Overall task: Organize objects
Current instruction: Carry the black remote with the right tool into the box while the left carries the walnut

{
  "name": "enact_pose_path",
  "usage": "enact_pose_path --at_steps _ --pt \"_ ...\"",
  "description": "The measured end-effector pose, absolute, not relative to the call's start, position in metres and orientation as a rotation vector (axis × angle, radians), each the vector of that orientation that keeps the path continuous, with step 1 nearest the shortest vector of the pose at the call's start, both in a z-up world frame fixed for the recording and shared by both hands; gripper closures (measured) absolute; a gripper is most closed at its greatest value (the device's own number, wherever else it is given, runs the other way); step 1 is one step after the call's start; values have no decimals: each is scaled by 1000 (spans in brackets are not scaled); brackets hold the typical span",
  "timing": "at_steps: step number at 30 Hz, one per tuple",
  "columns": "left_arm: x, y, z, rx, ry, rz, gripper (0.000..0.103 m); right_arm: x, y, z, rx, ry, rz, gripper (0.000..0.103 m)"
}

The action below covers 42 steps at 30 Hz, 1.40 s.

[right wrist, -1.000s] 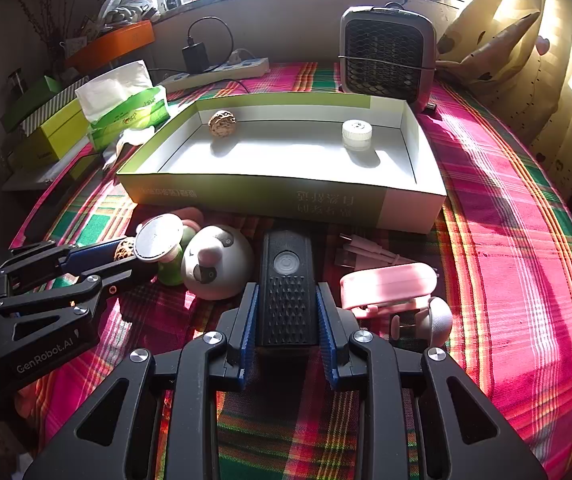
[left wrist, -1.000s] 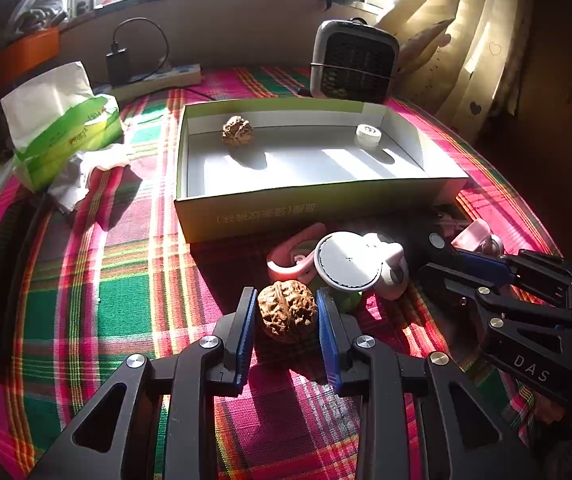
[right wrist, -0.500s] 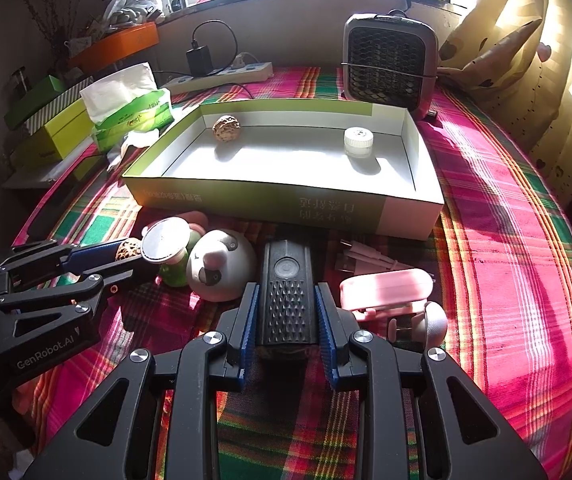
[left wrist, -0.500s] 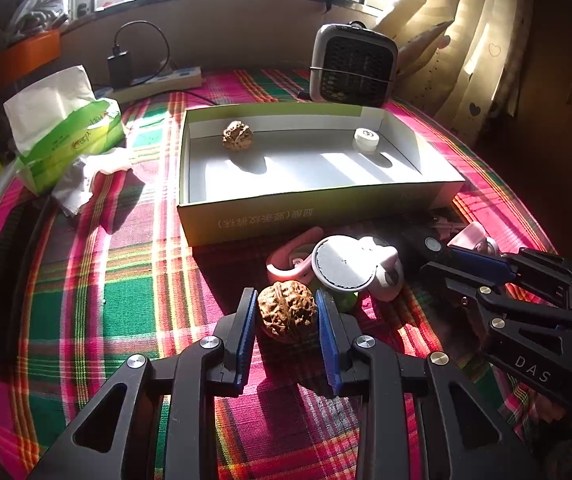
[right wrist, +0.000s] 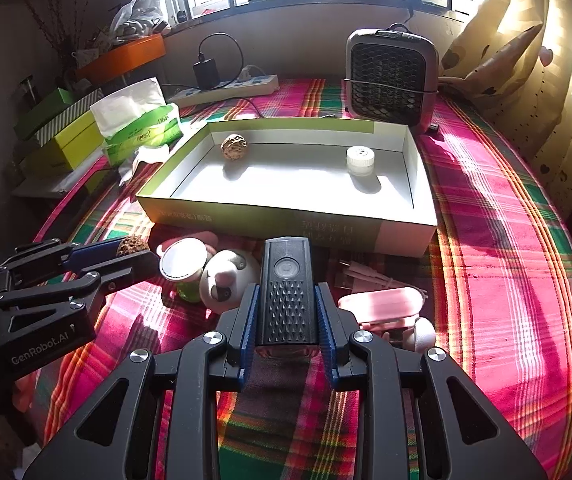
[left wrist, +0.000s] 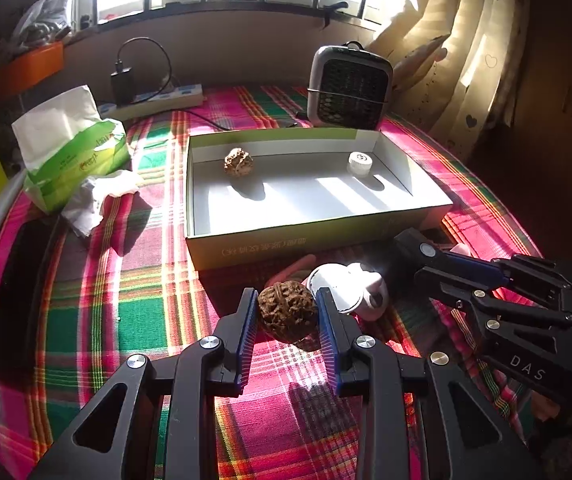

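Observation:
My left gripper is shut on a brown walnut and holds it above the plaid cloth, in front of the open cardboard box. My right gripper is shut on a black remote-like device, lifted near the box's front wall. Inside the box lie another walnut and a white cap. Each gripper shows in the other's view: the left, the right.
A white-lidded green bottle, a round white toy and pink items lie in front of the box. A tissue pack, a small heater and a power strip stand around it.
Both grippers have risen with their loads: the walnut and the black device are off the cloth, and both views sit higher and look further over the box.

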State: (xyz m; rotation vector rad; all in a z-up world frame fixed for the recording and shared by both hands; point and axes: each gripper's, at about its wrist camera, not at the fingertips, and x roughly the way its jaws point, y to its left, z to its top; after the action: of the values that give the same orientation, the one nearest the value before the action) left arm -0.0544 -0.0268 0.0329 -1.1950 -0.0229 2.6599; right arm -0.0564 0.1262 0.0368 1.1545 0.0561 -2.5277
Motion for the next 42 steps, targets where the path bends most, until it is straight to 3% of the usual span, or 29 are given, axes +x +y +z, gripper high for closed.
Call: enact_pose_path --at_steps 22,42 --pt "-99 -31 52 -1169 -24 2686 76 -97 118 64 1117 102 -2531 75" --pt "-158 -32 41 -1238 -20 2688 76 -164 115 56 1179 99 -2521 75"
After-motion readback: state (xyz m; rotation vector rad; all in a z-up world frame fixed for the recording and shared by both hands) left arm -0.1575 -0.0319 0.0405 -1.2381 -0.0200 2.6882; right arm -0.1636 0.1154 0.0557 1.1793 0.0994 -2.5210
